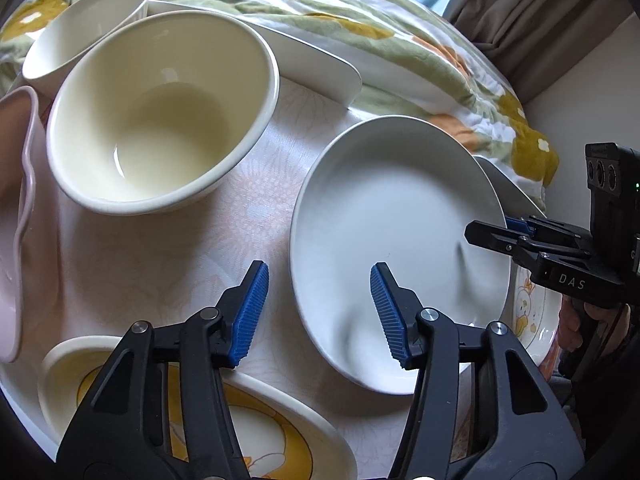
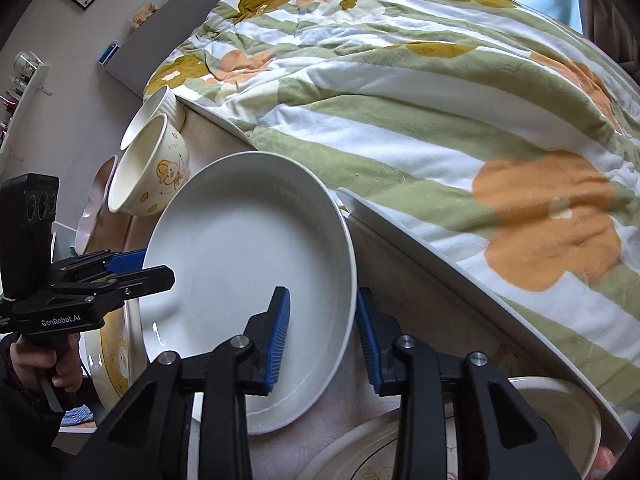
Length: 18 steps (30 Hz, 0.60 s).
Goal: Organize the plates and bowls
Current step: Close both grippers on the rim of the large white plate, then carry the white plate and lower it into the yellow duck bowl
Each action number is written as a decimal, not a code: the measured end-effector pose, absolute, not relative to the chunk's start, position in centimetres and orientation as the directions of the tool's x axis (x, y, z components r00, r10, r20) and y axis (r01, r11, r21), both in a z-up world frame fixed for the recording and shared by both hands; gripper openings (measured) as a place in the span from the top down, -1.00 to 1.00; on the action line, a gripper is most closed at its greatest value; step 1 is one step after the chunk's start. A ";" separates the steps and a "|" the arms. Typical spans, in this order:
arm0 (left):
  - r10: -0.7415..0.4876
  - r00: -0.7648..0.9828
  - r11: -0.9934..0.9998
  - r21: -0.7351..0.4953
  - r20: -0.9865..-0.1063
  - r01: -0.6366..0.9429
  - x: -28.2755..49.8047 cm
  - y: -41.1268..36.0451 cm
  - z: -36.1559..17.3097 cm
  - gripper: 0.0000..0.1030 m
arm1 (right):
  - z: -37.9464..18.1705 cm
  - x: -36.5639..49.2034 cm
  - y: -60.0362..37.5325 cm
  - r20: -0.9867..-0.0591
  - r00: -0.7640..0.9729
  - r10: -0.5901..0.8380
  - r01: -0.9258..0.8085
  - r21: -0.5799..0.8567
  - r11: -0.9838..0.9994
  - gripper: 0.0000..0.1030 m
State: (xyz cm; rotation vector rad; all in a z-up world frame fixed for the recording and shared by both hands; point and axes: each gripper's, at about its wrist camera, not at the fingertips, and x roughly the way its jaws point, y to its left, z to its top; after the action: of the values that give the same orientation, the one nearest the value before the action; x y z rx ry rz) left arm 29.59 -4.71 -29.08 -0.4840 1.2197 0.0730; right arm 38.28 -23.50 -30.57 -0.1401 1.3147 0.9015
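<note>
A plain white deep plate (image 1: 400, 220) (image 2: 240, 240) lies on the pale cloth, its right side overlapping other dishes. My left gripper (image 1: 318, 308) (image 2: 156, 272) straddles the plate's left rim, one blue pad outside and one over the inside, with clear gaps either side. My right gripper (image 2: 322, 332) (image 1: 494, 230) straddles the opposite rim; its outer pad sits close to the edge and its inner pad stands off the plate's wall. A cream bowl (image 1: 160, 120) (image 2: 148, 172) with a duck print stands to the left, a ribbed white bowl (image 1: 80, 32) (image 2: 152, 116) behind it.
A pink wavy dish (image 1: 16, 220) sits at the far left and an oval duck plate (image 1: 260, 420) under my left gripper. A round duck plate (image 1: 532, 320) (image 2: 116, 360) lies under the white plate. A flowered quilt (image 2: 440, 120) lies beyond the table edge (image 2: 400, 232).
</note>
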 end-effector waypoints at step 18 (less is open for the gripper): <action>-0.122 0.337 0.928 -0.228 -0.934 -0.296 29.0 -5.8 -27.9 0.62 | -30.0 38.2 -24.5 -0.860 -0.005 0.510 -0.635 0.397 0.663 0.71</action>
State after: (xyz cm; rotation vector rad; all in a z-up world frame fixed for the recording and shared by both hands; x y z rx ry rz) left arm 29.04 -5.77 -27.95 -0.3915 1.2310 0.1172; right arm 38.20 -24.50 -29.98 -0.1199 1.2914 0.9053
